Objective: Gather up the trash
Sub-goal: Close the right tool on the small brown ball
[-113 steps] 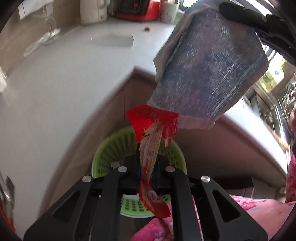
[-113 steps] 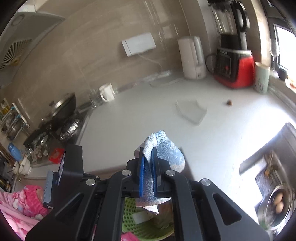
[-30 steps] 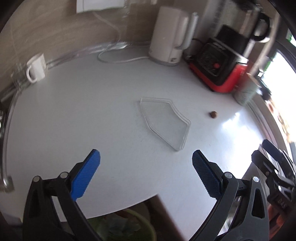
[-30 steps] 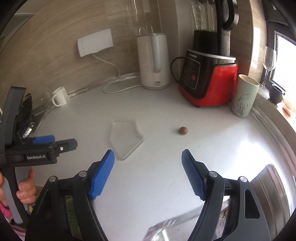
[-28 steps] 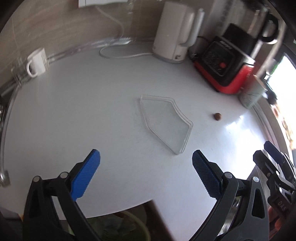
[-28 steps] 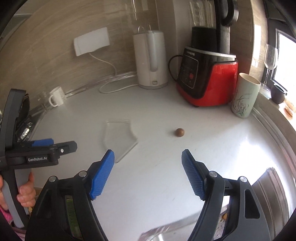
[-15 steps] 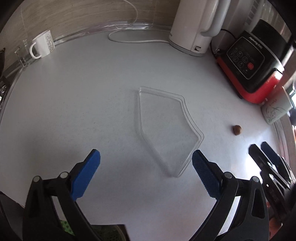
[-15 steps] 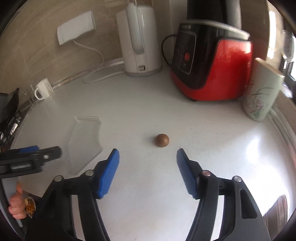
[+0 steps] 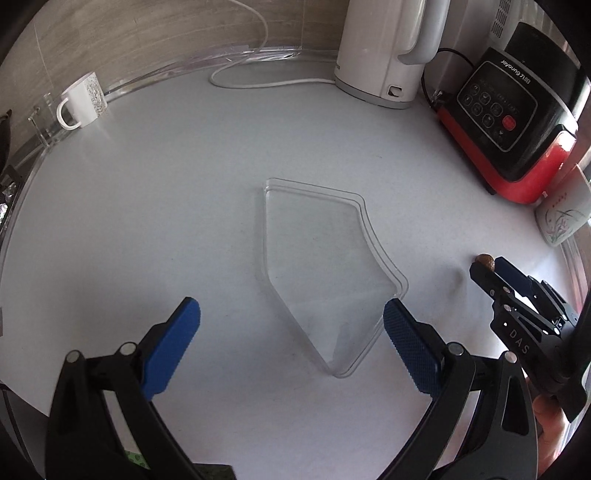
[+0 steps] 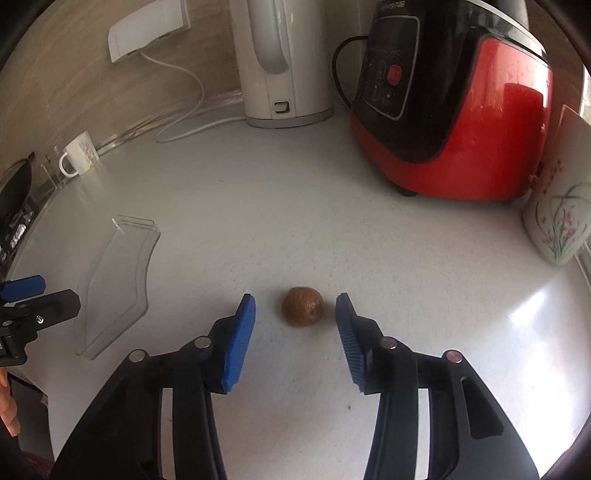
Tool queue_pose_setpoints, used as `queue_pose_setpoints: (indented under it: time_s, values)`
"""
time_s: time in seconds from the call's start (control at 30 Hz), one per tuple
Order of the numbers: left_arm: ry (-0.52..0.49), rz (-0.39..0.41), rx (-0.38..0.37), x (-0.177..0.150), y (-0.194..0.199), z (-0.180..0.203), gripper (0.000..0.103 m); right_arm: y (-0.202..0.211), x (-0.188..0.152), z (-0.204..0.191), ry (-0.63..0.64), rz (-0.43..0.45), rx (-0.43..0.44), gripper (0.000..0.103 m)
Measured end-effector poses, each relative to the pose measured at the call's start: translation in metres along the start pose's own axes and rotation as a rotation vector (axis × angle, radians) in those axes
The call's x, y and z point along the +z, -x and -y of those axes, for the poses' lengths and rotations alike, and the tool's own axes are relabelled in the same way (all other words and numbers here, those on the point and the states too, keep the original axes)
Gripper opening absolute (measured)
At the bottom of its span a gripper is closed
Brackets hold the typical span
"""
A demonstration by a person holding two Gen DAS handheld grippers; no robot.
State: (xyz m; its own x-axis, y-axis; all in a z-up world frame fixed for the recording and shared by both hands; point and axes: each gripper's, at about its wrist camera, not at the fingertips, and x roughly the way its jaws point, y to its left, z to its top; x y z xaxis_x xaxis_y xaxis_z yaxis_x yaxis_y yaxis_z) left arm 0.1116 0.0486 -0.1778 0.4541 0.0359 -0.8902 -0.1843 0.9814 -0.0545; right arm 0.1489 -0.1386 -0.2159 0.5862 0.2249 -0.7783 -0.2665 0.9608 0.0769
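Trash, item one: brown ball [image 10: 303, 307], small and round, lying on the white counter [image 10: 388, 258] toward its right edge, in front of the red-and-black blender base [image 10: 450, 110]. It sits between the blue pads of the right gripper [image 10: 295, 314], with a gap of bare counter on each side; neither pad touches it. Jaws of that gripper stand apart, narrowly, around the ball.

Trash, item two: clear plastic lid [image 9: 325, 266], flat, five-sided with a raised rim, lying at the middle of the counter. Its pointed corner faces the near edge and lies between the pads of the left gripper [image 9: 291, 325]. Jaws of the left gripper stand wide apart; the right-hand pad [image 9: 410, 347] is just beside the lid's rim, the left-hand pad well clear of it. Whether the pad touches the rim cannot be told. Nothing is held.

Fixtures along the back edge of the counter:
- white kettle [image 9: 384, 51], upright, with its white cord [image 9: 251, 74] looped on the surface beside it;
- blender base, just right of the kettle, black control panel facing forward;
- white mug [image 9: 83, 99], at the back left corner, handle toward the left.

At the right edge: pale cup with a painted flower sprig [image 10: 557, 218], upright, just beside the blender base.

On the wall above the cord: white outlet box [image 10: 147, 27].
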Motion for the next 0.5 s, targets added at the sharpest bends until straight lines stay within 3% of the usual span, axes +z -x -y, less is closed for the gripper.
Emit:
queue_pose_setpoints:
  time_s: [0.1,0.4,0.5]
  values:
    - [-0.006,-0.002,0.007,0.001,-0.003,0.001,0.095,-0.001,0.001,0.0,0.028,-0.004,-0.018,0.024]
    - [0.025,-0.012,0.012,0.001,-0.008,-0.006,0.095,0.016,0.0,0.006,0.006,0.041,0.005,0.024]
    - [0.077,-0.042,-0.002,0.003,-0.014,-0.011,0.085,0.031,0.0,0.011,-0.016,0.075,0.014,0.024]
